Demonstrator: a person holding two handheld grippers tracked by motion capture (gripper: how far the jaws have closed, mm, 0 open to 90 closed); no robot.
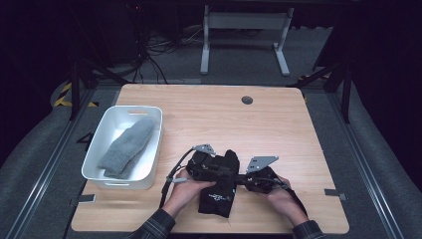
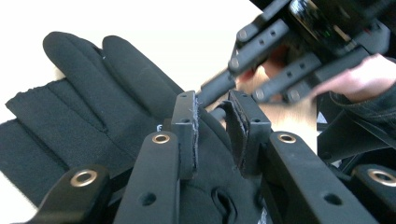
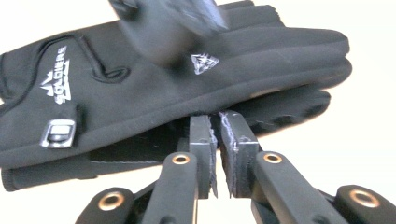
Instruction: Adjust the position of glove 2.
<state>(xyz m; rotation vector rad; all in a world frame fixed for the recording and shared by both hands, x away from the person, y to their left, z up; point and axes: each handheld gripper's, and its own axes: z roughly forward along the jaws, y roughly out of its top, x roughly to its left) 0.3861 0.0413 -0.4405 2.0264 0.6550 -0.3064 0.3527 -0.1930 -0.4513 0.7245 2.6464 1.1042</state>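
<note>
both sets of jaws stand slightly apart, pads off the cloth, as the left gripper [image 1: 219, 167] and right gripper [image 1: 251, 178] meet over stacked black gloves [image 1: 219, 191] at the lower centre of the table [image 1: 278, 119]. at left, grey gloves [image 1: 127, 147] already lie in the white bin [image 1: 94, 154]; the black pair apparently still awaits binning.

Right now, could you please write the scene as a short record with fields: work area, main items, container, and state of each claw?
surface: wooden table
main items: black gloves, stacked near the front edge
container: white bin at table left
bin content: grey mitten
left claw: over the gloves, jaws apart, nothing pinched
right claw: at the gloves' edge, narrow gap between jaws; grip unclear
</note>
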